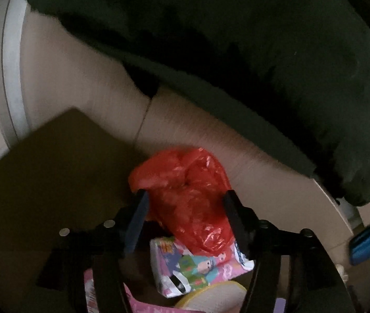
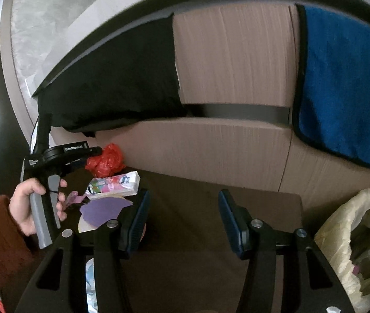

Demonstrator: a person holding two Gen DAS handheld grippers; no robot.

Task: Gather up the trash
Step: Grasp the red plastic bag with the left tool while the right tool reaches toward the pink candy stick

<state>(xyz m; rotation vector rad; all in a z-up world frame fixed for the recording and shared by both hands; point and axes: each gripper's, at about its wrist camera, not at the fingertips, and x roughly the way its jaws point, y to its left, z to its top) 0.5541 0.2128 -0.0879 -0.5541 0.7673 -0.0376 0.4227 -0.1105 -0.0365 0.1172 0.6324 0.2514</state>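
A crumpled red plastic bag (image 1: pixel 185 180) lies at the back of a dark brown table (image 1: pixel 54 172), against a beige sofa. My left gripper (image 1: pixel 186 208) stands open around the bag, one finger on each side. In front of the bag lies a colourful cartoon packet (image 1: pixel 198 266). The right wrist view shows the same left gripper (image 2: pixel 93 154) in a person's hand (image 2: pixel 25 208), its tip at the red bag (image 2: pixel 105 160), with the packet (image 2: pixel 114 184) and a purple paper scrap (image 2: pixel 104 210) nearby. My right gripper (image 2: pixel 183 208) is open over bare table (image 2: pixel 198 266), holding nothing.
A pale yellow trash bag (image 2: pixel 341 221) with rubbish inside stands open at the table's right edge. On the beige sofa (image 2: pixel 224 151) behind lie a black cushion (image 2: pixel 111 86) and a blue towel (image 2: pixel 346 91). Pink wrappers (image 1: pixel 91 287) sit near the table's front.
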